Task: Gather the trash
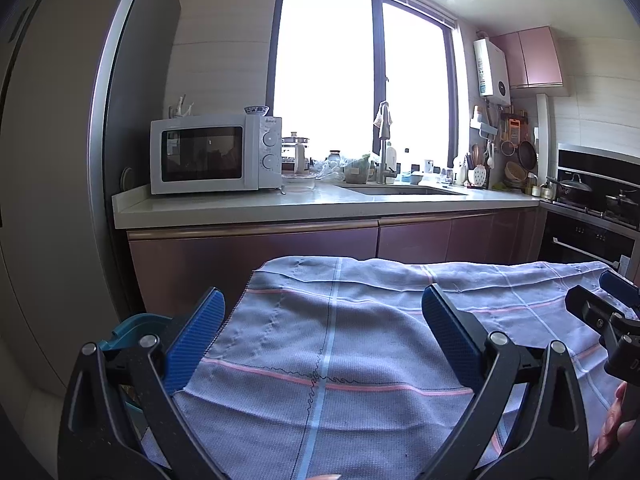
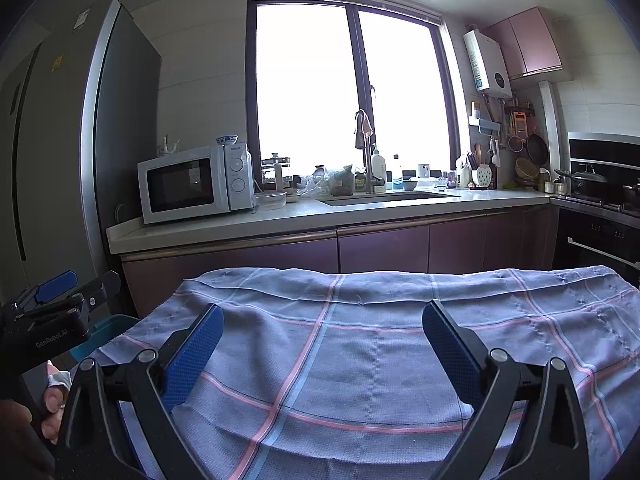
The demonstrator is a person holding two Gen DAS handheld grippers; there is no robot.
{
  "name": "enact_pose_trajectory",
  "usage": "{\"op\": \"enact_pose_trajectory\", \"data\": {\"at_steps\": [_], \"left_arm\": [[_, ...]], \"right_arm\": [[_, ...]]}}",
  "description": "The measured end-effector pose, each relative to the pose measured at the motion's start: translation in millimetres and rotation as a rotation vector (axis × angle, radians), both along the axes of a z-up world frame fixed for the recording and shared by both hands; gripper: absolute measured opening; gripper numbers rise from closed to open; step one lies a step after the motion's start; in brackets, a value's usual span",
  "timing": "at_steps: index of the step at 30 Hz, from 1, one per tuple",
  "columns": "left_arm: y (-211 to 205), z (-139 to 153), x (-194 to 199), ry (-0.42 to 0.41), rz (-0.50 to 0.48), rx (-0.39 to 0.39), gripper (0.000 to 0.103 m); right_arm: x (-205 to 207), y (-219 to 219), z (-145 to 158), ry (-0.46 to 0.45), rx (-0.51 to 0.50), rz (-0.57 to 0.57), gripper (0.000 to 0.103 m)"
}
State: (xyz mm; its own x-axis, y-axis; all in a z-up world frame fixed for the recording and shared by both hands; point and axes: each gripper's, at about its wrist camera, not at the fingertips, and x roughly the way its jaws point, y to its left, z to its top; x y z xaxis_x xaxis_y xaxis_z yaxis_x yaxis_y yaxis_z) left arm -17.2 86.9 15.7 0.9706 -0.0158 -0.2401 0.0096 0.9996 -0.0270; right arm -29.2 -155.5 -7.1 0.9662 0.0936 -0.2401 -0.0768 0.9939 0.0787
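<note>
We read "Galanz" on the white microwave point(image 1: 216, 154) and "GenRobot.AI" on the left gripper point(image 2: 52, 300) body in the right view. Both the left gripper and the right gripper point(image 2: 323, 354) hang over a checked cloth point(image 1: 340, 340) covering the desk, fingers point(image 1: 196, 336) spread wide apart, holding nothing. We can make out no trash; a teal bin point(image 2: 100, 332) edge peeks out left of the cloth.

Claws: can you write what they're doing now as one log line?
left claw: open, empty | right claw: open, empty | both over checked cloth | trash: none visible
</note>
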Motion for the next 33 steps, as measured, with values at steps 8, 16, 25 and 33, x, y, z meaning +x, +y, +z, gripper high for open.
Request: {"op": "enact_pose_trajectory", "data": {"at_steps": [8,16,25,33], "left_arm": [[-0.3,0.8,1.1,-0.002,0.004,-0.002,0.097],[-1.6,0.9,0.2,-0.006,0.003,0.001,0.097],[-1.0,2.5,-0.8,-0.011,0.003,0.003,0.097],[-1.0,3.2,-0.6,-0.013,0.003,0.006,0.097]], "right_arm": [[0.3,-1.2,0.1,-0.001,-0.002,0.002,0.096],[0.2,-1.6,0.0,0.007,0.000,0.005,0.096],[2.4,-1.9,0.6,0.011,0.004,0.008,0.096],[3.7,-2.3,0.0,0.011,0.005,0.009,0.096]]}}
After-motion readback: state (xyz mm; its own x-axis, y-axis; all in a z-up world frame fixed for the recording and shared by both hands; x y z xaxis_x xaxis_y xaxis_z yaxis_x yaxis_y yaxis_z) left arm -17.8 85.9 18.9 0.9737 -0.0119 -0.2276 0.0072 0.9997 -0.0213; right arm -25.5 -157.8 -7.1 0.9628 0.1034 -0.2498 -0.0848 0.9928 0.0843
